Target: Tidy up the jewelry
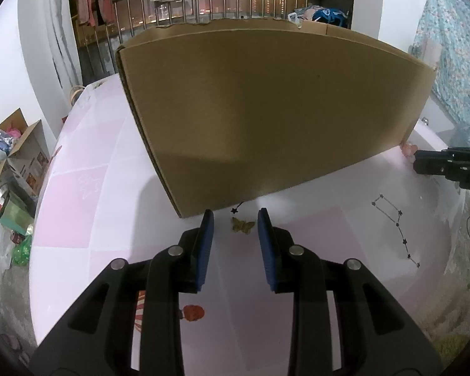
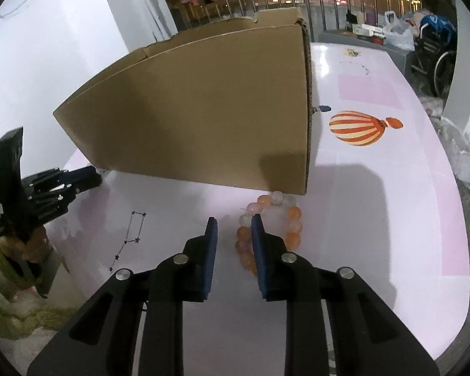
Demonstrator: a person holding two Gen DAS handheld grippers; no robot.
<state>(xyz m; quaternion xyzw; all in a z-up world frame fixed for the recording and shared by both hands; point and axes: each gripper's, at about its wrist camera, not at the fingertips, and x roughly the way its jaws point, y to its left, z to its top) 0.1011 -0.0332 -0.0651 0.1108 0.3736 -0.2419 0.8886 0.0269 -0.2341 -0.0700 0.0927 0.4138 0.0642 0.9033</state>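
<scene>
A tall brown cardboard box stands on the pink and white table. A small gold butterfly ornament lies at the box's foot, just beyond the tips of my left gripper, which is open and empty. A tiny dark star pendant lies beside it. In the right wrist view, a bracelet of orange and pale pink beads lies against the box. My right gripper is open over its left side; the right finger covers some beads and a few show inside the gap.
Constellation prints and a striped balloon picture are on the tabletop. An open carton with clutter sits on the floor at left. A railing with hung clothes stands behind. A wheelchair and bags are far right.
</scene>
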